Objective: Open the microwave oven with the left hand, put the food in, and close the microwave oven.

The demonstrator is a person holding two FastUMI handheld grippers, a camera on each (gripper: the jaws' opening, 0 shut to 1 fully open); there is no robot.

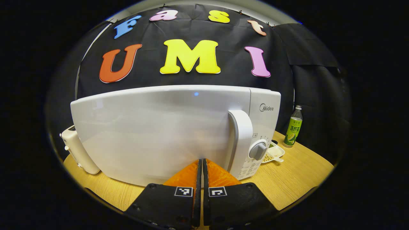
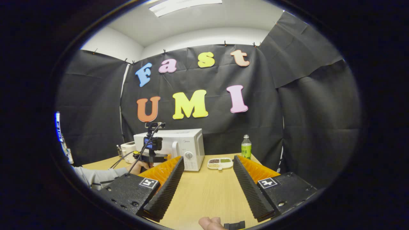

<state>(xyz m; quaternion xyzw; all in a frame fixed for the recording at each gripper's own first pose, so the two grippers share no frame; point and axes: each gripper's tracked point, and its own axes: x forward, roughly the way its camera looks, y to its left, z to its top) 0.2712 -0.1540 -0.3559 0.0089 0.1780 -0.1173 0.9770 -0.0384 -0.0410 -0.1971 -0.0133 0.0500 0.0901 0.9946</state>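
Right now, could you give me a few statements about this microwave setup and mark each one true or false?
1. The microwave door is shut. True.
2. The left tongs are spread wide. False: their fingers are closed together, close in front of the door.
3. The right tongs are open and hold nothing. True.
4. The green bottle lies on its side. False: it stands upright on the table.
5. The divided dish of food sits inside the microwave. False: it rests on the table beside it.

Black cloth (image 2: pixel 96 105) drapes the booth's walls, pinned along its top edge below a white wall (image 2: pixel 204 36) and ceiling, where a strip light (image 2: pixel 185 5) glows. A pale wooden table (image 2: pixel 204 195) stands in front of the cloth.
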